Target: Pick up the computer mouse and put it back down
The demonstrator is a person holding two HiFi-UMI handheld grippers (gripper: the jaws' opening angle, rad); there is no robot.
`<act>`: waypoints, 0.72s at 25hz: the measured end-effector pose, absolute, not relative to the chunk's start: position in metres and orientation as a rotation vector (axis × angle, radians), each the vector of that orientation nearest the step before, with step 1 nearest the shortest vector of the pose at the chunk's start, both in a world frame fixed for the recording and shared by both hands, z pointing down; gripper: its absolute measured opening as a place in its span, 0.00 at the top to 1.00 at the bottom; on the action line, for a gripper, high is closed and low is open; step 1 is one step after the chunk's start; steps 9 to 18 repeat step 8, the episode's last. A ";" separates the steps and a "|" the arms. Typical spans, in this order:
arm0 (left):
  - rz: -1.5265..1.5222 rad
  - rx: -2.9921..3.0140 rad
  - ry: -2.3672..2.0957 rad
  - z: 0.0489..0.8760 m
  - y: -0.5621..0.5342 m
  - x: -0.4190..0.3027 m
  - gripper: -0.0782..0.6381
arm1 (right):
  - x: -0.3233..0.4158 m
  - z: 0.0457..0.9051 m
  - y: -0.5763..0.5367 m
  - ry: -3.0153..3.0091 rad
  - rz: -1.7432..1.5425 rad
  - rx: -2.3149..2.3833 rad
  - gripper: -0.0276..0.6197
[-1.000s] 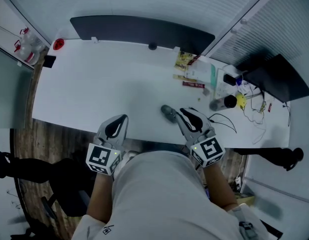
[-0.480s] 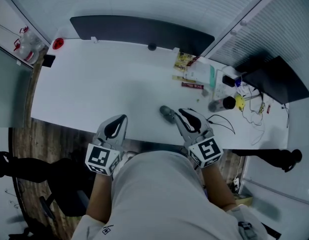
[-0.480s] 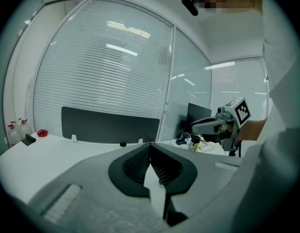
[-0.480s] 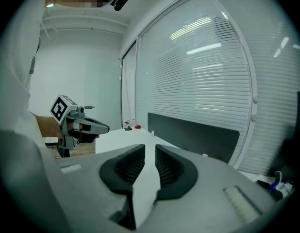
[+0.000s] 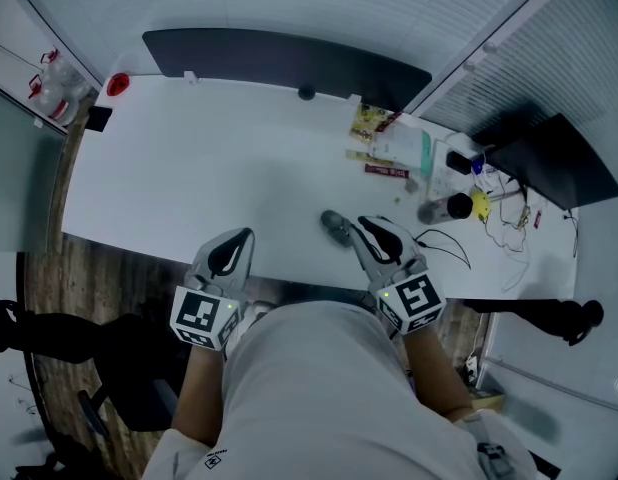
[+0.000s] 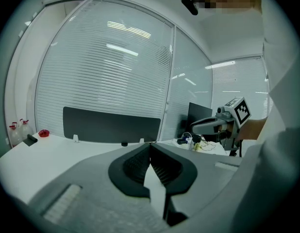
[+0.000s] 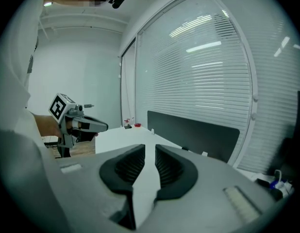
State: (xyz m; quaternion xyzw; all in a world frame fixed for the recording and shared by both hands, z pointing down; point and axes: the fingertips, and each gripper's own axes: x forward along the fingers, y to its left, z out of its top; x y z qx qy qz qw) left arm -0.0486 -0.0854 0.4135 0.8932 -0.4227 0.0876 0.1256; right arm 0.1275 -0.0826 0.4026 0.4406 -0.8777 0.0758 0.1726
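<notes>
Hovering at the desk's [image 5: 169, 168] front edge, just beside the computer mouse [image 5: 336, 226]
Holding left tongs [image 6: 150, 144] pressed together, right tongs [image 7: 150, 146] slightly apart, both empty.

Smooth matt white table [image 5: 189, 168], wood-grain floor [image 5: 94, 268], matt grey plastic left gripper [image 5: 246, 236].

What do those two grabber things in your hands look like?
Both the left gripper and right gripper are pale grey shells with black ribbed pads. Each carries a white cube printed with black square markers. The person wears a light top.
</notes>
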 end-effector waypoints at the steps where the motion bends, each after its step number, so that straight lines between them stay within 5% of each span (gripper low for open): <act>1: 0.258 2.603 -1.230 0.413 -0.085 -0.049 0.88 | 0.127 0.403 -0.083 -2.488 0.214 1.248 0.85; 18: 0.258 2.606 -1.233 0.412 -0.086 -0.052 0.88 | 0.126 0.404 -0.084 -2.478 0.212 1.248 0.85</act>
